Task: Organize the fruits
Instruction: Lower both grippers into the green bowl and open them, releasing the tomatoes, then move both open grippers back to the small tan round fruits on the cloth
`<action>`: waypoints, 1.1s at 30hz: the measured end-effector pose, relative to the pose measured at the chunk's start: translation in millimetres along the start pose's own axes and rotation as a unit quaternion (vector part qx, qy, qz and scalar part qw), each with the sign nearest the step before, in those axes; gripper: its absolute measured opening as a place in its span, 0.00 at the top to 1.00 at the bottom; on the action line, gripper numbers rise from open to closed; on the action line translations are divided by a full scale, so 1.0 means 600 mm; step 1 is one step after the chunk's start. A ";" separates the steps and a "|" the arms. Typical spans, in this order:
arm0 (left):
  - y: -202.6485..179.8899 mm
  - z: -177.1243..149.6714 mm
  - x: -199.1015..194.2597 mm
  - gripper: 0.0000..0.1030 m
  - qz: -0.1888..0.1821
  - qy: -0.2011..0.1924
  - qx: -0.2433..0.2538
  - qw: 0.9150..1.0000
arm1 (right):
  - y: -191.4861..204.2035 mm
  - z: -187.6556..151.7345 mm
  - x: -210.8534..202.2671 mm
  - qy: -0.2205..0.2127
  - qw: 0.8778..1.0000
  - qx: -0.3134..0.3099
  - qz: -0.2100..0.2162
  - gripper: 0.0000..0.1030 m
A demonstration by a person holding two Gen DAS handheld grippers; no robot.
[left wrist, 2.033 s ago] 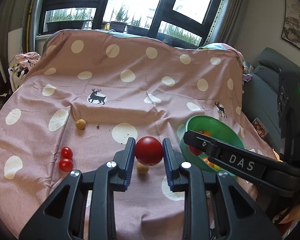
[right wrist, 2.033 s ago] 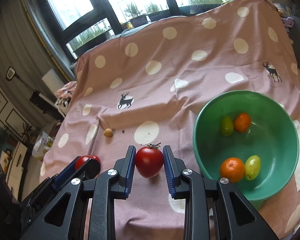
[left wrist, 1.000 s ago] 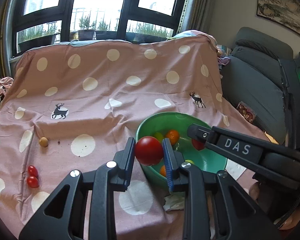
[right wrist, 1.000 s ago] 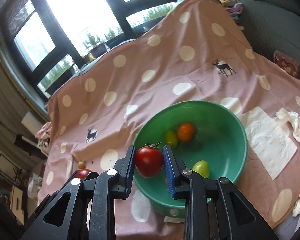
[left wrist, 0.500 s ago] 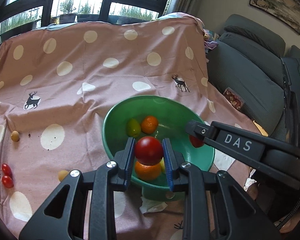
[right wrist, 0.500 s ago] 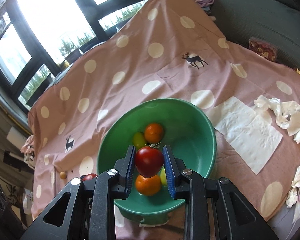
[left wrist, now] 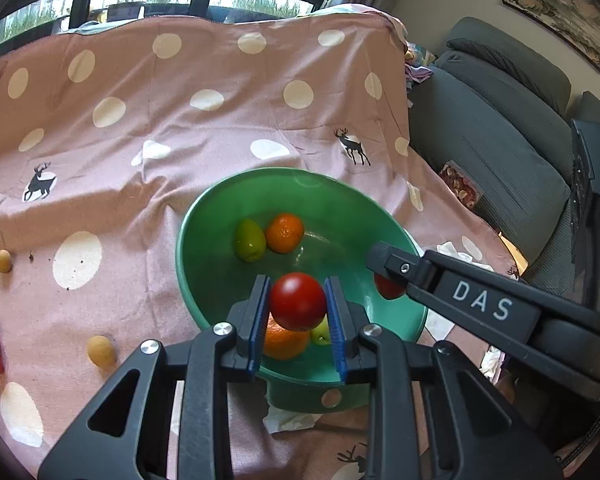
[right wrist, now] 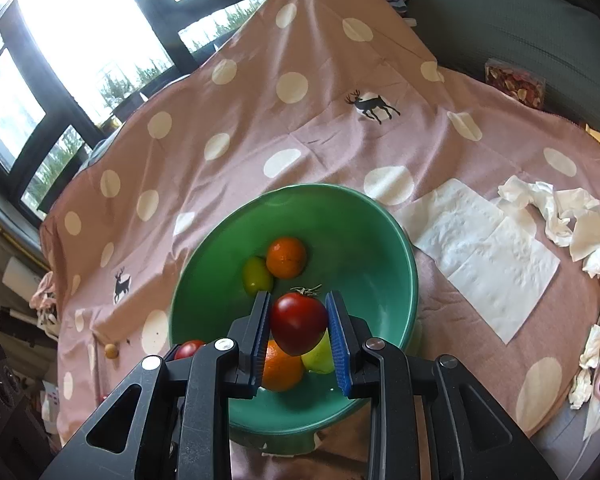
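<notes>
Both grippers (left wrist: 298,304) (right wrist: 299,322) reached bowl (right wrist: 380,220); two tomatoes (left wrist: 298,300) (right wrist: 299,322)

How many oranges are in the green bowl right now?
2. One orange sits at the far side of the green bowl beside a green fruit; the other orange lies at the near side, partly hidden behind the held tomato. More could be hidden.

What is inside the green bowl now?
In the green bowl lie two oranges, one green fruit and another partly covered by the held tomato. Anything beneath is hidden.
</notes>
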State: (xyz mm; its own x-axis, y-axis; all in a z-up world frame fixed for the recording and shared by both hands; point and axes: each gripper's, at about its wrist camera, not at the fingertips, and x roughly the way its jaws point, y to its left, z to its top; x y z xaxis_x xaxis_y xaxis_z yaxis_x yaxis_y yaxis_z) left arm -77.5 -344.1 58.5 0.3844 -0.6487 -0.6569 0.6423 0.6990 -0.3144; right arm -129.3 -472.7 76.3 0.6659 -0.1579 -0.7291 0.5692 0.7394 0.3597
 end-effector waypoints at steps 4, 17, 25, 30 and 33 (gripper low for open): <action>0.001 -0.001 0.008 0.74 -0.005 0.008 -0.003 1.000 | -0.003 0.000 0.003 0.003 1.000 0.002 -0.007 0.71; 0.001 -0.001 0.027 0.74 -0.012 0.024 -0.008 1.000 | -0.010 0.000 0.012 0.009 1.000 0.005 -0.020 0.71; 0.004 -0.003 0.026 0.73 -0.009 0.030 -0.017 0.999 | -0.009 0.001 0.012 0.008 1.000 0.005 -0.020 0.71; 0.013 -0.001 0.001 0.60 -0.018 0.017 -0.026 0.999 | -0.004 0.001 0.007 0.000 1.000 -0.005 -0.018 0.71; 0.025 0.002 -0.026 0.57 -0.003 0.005 -0.025 1.000 | 0.004 0.000 0.006 -0.002 1.000 -0.009 -0.017 0.65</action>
State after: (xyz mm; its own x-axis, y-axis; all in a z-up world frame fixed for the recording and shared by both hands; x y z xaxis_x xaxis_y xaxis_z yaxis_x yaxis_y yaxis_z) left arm -73.2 -323.5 64.7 0.3746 -0.6497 -0.6615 0.6102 0.7099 -0.3517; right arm -125.6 -471.6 74.7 0.6483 -0.1863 -0.7382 0.5825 0.7457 0.3234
